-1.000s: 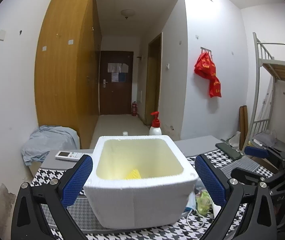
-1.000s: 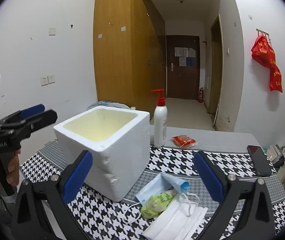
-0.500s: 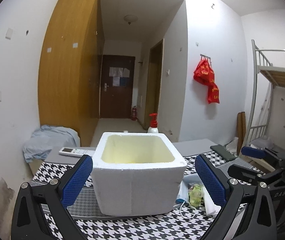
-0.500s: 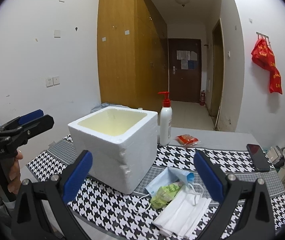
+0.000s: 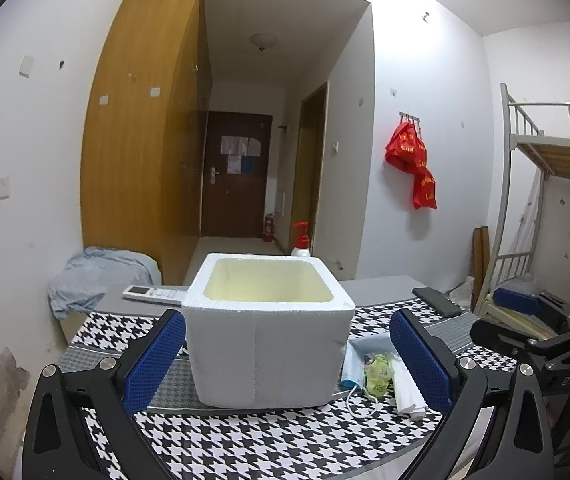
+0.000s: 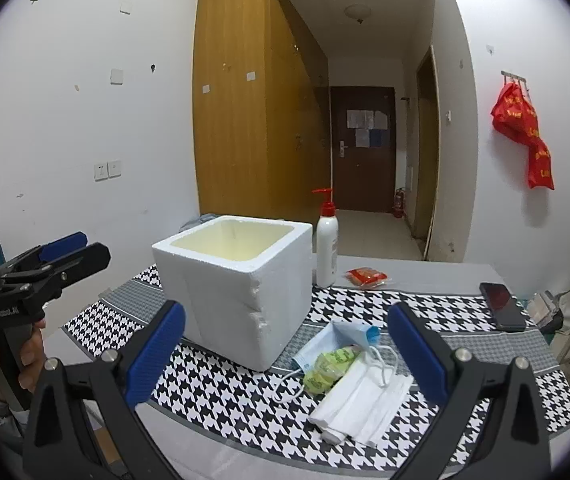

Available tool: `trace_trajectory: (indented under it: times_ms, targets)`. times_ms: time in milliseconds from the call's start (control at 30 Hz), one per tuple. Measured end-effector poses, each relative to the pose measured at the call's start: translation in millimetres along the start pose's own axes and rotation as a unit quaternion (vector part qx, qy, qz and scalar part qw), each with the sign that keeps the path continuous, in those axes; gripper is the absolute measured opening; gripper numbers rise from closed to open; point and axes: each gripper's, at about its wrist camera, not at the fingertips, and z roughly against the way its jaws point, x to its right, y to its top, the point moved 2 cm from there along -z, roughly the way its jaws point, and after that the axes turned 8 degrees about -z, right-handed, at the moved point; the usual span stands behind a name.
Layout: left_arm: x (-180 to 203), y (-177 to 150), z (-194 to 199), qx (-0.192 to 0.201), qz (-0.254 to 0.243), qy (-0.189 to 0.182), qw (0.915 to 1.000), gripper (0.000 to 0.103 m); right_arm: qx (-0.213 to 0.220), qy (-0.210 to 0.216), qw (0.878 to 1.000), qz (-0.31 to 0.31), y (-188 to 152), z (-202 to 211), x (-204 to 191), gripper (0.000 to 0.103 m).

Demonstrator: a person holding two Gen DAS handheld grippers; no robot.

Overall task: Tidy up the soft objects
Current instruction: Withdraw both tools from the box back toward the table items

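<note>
A white foam box [image 5: 269,336] [image 6: 237,284] stands open on the houndstooth cloth [image 5: 245,440]; its inside is hidden from here. To its right lie a blue face mask [image 6: 325,344], a yellow-green packet [image 6: 329,366] [image 5: 377,376] and a stack of white masks [image 6: 361,404]. My left gripper [image 5: 287,356] is open and empty, held in front of the box; it also shows in the right wrist view [image 6: 61,256]. My right gripper [image 6: 285,356] is open and empty, above the table's front, facing the pile of soft things.
A pump bottle [image 6: 327,248] stands behind the box. A red packet [image 6: 367,276] and a black phone [image 6: 501,306] lie on the grey table [image 6: 425,276] at the back right. A white remote [image 5: 153,294] lies left of the box. A bunk bed frame [image 5: 525,200] stands right.
Both grippers have pulled back and lower from the box. The box's inside and the yellow thing in it have gone out of the left wrist view.
</note>
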Motion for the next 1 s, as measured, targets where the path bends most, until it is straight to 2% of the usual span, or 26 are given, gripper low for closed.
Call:
trace_trajectory:
  times_ms: [533, 1000]
  targets:
    - [25, -30, 6, 0.022, -0.035, 0.018, 0.9990, 0.102, 0.015, -0.014, 1.000, -0.002, -29, 18, 8, 0.102]
    - [41, -56, -2, 0.002, -0.021, -0.011, 0.9997, 0.102, -0.003, -0.011, 1.000, -0.021, -52, 13, 19, 0.102]
